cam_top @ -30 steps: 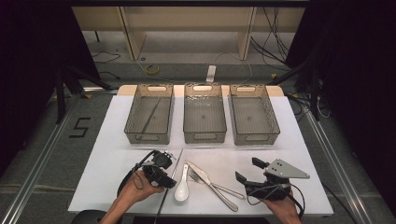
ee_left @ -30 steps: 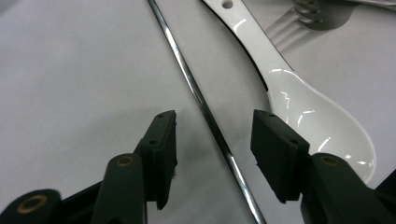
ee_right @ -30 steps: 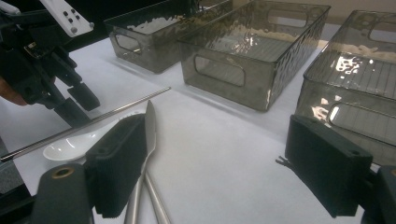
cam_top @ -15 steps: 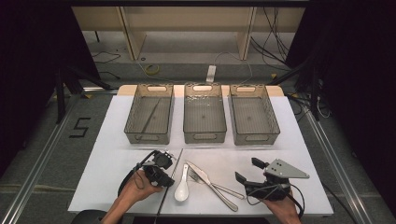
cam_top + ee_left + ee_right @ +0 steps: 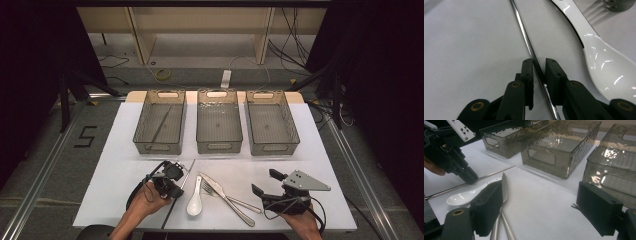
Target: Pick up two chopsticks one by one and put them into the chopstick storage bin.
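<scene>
While my left hand-held gripper (image 5: 539, 75) straddles the rod (image 5: 524, 37) flat on the bench (image 5: 115, 150), jaws not yet touching it, the thin round steel may roll or slip out; the right hand-held gripper (image 5: 544, 207) idles open.

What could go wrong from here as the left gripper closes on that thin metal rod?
1. The left gripper straddles the metal rod with little margin on either side; being round and shiny, the rod may roll or slip out.
2. The white spoon lies close beside the rod, so lifting might nudge it.
3. The grip looks off-centre, so the rod could tip.
</scene>
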`<state>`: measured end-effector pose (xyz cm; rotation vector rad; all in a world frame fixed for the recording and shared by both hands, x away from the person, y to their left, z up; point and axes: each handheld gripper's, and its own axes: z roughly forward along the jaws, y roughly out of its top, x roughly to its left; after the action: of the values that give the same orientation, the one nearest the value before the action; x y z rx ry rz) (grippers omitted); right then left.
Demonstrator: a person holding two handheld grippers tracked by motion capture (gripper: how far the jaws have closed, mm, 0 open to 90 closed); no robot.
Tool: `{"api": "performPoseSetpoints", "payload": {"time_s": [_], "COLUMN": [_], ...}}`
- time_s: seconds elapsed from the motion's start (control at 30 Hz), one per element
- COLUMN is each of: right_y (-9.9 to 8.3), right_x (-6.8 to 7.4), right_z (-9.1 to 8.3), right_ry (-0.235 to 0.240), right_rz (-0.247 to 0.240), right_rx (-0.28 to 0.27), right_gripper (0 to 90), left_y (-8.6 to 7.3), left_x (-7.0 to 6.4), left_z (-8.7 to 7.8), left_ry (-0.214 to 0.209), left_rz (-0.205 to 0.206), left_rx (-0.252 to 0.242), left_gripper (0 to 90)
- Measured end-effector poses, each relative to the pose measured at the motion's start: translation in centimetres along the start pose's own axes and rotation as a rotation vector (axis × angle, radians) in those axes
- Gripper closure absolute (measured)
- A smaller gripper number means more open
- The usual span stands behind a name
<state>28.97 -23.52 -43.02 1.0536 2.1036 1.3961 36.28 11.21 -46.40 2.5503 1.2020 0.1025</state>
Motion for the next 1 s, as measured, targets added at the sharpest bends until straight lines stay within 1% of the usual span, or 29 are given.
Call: {"api": "performPoseSetpoints", "payload": {"time_s": [0.03,0.07,0.17,0.23,0.43,0.53,0.6,0.63,0.77,1.0], "right_y": [0.0,0.0,0.01,0.01,0.01,0.02,0.03,0.03,0.03,0.03], "right_x": [0.0,-0.01,0.0,0.01,-0.06,-0.01,0.02,0.01,0.03,0.03], "right_z": [0.0,-0.01,-0.01,-0.02,-0.01,0.0,0.0,-0.01,-0.03,0.04], "right_ry": [0.0,-0.001,0.0,0.002,0.002,0.001,0.002,0.002,0.001,0.002], "right_rz": [0.0,-0.001,-0.001,-0.002,0.001,-0.002,-0.002,-0.003,-0.006,-0.009], "right_rx": [-0.001,0.0,0.0,-0.003,-0.002,-0.001,-0.002,-0.002,0.001,0.004], "right_gripper": [22.4,22.4,22.5,22.6,22.6,22.6,22.7,22.7,22.7,22.7], "left_y": [-0.03,-0.03,-0.02,-0.01,0.05,-0.01,-0.04,-0.05,-0.07,-0.04], "left_x": [0.0,0.02,-0.05,-0.01,0.14,0.4,0.46,0.48,0.78,0.57], "left_z": [0.03,0.02,-0.01,0.01,-0.05,-0.04,-0.08,-0.11,-0.13,-0.04], "left_ry": [-0.005,-0.006,0.002,-0.001,-0.003,-0.017,-0.005,0.008,0.004,0.016], "left_rz": [-0.013,-0.014,-0.005,-0.015,-0.015,-0.032,-0.033,-0.028,-0.035,-0.031], "left_rx": [-0.005,-0.006,-0.001,-0.005,0.002,-0.005,-0.007,-0.004,-0.004,-0.003], "left_gripper": [76.9,77.1,77.5,77.9,79.0,79.8,80.9,81.5,82.7,81.4]}}
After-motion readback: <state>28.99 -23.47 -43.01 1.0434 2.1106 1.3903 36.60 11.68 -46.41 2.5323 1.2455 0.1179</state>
